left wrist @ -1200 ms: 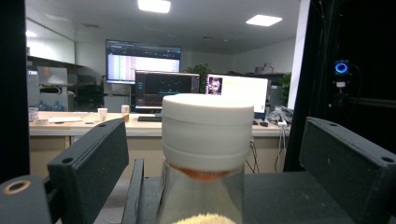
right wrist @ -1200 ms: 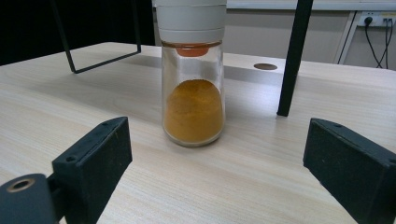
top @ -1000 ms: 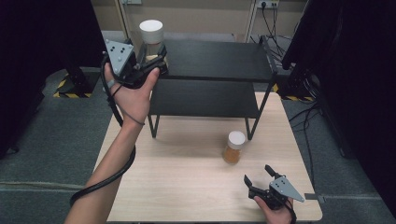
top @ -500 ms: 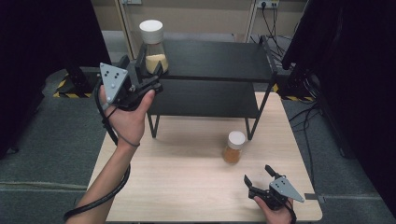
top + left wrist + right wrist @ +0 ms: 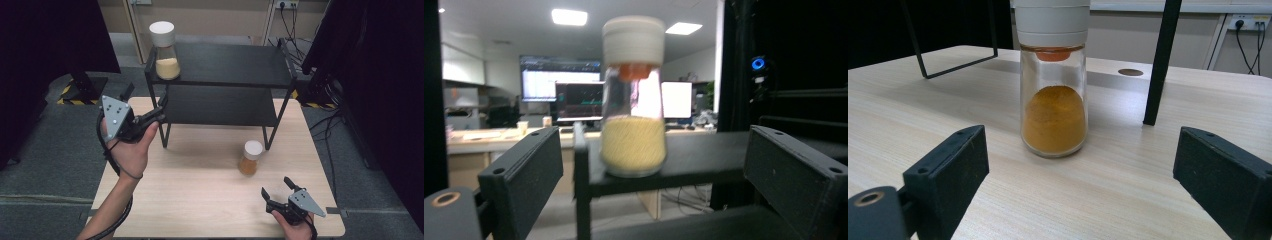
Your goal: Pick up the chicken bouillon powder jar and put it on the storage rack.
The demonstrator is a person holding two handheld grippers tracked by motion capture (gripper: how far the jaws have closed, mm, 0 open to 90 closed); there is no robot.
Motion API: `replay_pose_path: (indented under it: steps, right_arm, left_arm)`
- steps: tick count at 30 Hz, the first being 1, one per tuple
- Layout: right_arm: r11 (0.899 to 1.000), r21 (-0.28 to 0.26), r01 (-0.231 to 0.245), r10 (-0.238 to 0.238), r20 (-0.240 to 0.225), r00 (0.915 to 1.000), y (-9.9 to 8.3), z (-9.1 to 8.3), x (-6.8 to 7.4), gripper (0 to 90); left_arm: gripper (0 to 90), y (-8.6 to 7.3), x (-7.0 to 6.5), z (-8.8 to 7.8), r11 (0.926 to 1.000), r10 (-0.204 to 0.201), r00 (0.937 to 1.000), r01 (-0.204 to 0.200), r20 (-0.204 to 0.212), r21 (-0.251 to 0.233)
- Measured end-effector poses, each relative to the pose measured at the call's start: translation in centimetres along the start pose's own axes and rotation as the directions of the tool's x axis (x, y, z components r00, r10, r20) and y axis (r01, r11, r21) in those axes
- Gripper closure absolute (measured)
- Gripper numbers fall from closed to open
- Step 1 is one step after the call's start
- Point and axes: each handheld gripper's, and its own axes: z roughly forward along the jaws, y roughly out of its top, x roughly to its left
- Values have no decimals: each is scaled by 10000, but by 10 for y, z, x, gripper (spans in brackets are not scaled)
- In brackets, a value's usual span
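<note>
Two grippers are at work over a pale wooden table (image 5: 200, 195). Nearest, at the table's front edge, the right gripper (image 5: 280, 192) rests low in its hand with its jaws spread wide and nothing between them; in the right gripper view they frame a glass jar of orange powder (image 5: 1053, 80) with a white cap, standing upright on the wood ahead of them and apart from both pads. From above, that jar (image 5: 250, 157) stands just in front of the right front leg of a black two-tier shelf (image 5: 235, 65). Farther back at the table's left edge, the left gripper (image 5: 157, 112) is held level, pointing at the shelf's left front post, its jaws wide open and empty. Beyond it, on the left front corner of the top tier, a jar of yellow grains (image 5: 165, 50) stands upright; in the left gripper view this jar (image 5: 634, 105) appears between the open jaws but well beyond them.
</note>
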Motion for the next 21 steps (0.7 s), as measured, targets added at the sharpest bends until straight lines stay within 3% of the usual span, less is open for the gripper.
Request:
replay_pose_path:
  steps: [21]
  right_arm:
    - [10000,27,9,-9,18,10000,1,0,1,79]
  left_arm:
    - [85,-59,9,-40,9992,297,9988,-307,387,244]
